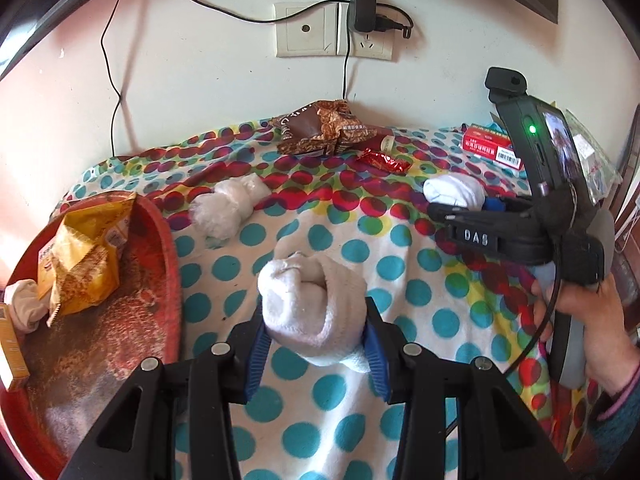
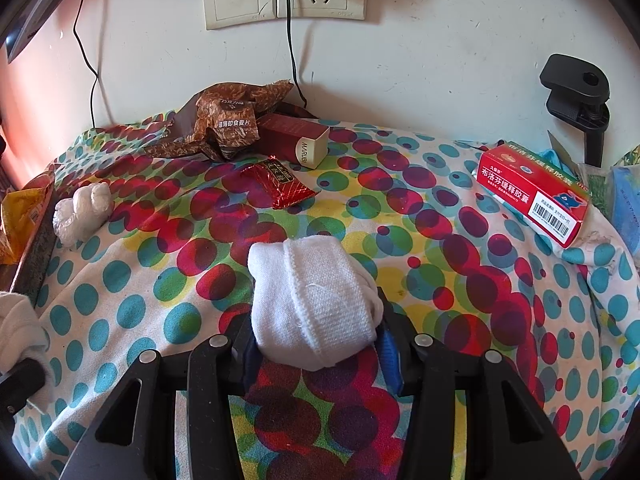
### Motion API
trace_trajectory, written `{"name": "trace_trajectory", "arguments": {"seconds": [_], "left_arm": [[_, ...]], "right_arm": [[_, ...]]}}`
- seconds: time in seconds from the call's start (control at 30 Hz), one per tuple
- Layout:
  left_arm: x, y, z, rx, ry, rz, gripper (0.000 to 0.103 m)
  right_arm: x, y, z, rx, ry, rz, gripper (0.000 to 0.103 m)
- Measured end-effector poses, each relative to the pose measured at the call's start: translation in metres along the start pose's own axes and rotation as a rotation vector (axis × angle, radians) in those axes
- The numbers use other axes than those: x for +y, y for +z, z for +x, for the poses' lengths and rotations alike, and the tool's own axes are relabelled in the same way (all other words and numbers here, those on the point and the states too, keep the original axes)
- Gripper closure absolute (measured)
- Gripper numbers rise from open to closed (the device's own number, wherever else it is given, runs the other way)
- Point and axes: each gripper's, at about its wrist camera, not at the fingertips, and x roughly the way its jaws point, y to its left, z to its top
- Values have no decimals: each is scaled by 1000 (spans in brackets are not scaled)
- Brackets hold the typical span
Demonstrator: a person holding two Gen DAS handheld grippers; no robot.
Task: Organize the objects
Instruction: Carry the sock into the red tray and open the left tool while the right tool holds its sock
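Spotted cloth (image 2: 460,240) underlies both grippers: left gripper (image 1: 316,340) clamps a fuzzy sock roll (image 1: 312,300), right gripper (image 2: 320,344) clamps a ribbed sock roll (image 2: 316,300), hiding its fingertips.

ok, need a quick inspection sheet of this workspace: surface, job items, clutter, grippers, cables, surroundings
Surface: polka-dot cloth covering the table, wrinkled.
Job's things: fuzzy sock roll in the left gripper; ribbed sock roll in the right gripper; third white bundle lying loose; red basin at left holding a yellow bag.
Clutter: brown snack wrappers, dark red box, red sachet, red medicine box.
Grippers: left gripper and right gripper each clamped on a sock roll.
Cables: black charger cable hanging from the wall socket.
Surroundings: white wall behind; black clamp at right.
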Motion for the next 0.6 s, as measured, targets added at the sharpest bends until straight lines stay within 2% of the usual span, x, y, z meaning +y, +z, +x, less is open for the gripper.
{"name": "trace_trajectory", "arguments": {"seconds": [0.27,0.53,0.6], "left_arm": [[24,-12,-29,-53,-34,-9,60],[54,-3,-59,-107,-13,-42,60],[69,0,-62,-101,-2,-73,60]], "right_arm": [[0,0,0,-1,4,-10,57],[1,0,-1,-1,4,-16,57],[1,0,0,0,4,-18,56]]}}
